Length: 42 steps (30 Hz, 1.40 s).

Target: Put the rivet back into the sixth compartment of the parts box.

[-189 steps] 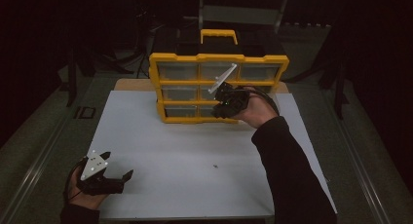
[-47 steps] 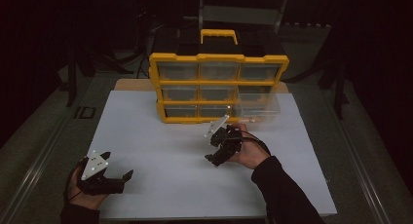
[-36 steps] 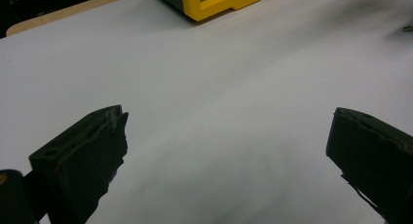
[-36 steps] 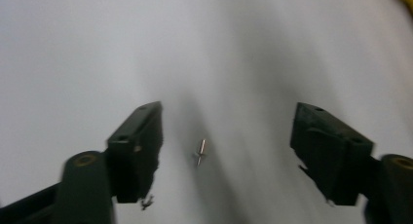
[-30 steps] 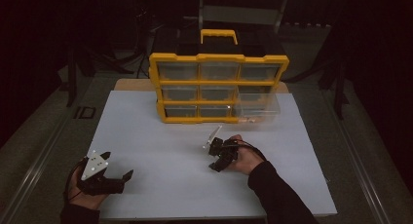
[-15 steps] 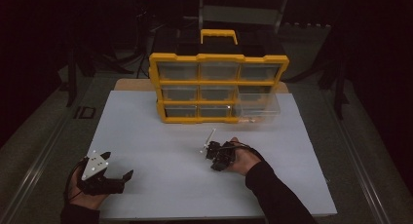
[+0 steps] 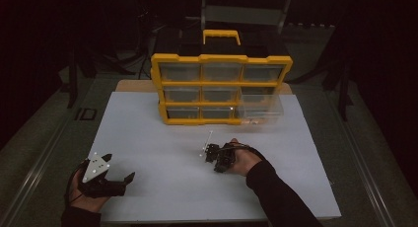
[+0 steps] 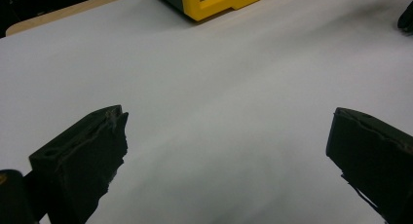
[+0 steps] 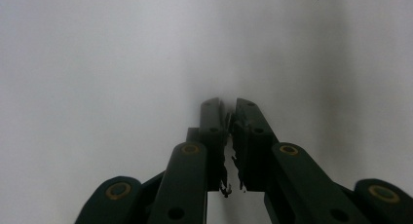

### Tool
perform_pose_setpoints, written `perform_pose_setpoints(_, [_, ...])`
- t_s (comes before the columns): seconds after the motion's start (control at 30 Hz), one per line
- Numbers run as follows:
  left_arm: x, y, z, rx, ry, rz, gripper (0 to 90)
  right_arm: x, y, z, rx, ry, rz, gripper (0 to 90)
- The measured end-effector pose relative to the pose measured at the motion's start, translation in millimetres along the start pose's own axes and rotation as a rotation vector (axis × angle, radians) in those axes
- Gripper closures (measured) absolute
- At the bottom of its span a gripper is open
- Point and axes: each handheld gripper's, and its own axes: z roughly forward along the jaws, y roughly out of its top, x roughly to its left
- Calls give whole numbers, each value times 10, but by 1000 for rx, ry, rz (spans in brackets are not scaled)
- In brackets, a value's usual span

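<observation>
Your right tongs (image 7: 211,155) just pressed together on nothing, drawn back from the yellow drawer organizer (image 7: 220,86) to mid-table, left tongs (image 7: 118,180) spread, unmoved near the front-left corner

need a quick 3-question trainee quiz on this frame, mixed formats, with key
1. True or false: the left claw has its jaws wide apart above the white table.
2. In which column of the yellow organizer is the clear drawer pulled out? A left, B middle, C right.
3. Short answer: are the jaws of the right claw open or shut?

Key
1. True.
2. C.
3. Shut. They have just been closing; whether anything tiny sits between them cannot be told.
</observation>
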Motion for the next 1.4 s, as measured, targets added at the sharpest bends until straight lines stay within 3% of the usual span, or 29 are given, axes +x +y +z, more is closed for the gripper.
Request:
perform_pose_setpoints(0.37, [1,-1,1,0,1,-1,17,-22,59,-247,-7,-10,-19,825])
perform_pose_setpoints(0.8, [4,-2,-2,-2,2,-2,17,-128,167,-634,-54,-60,-42,825])
perform_pose_setpoints(1.4, [5,-4,-2,-3,3,-2,18,-265,246,-1086,-120,-105,-11,825])
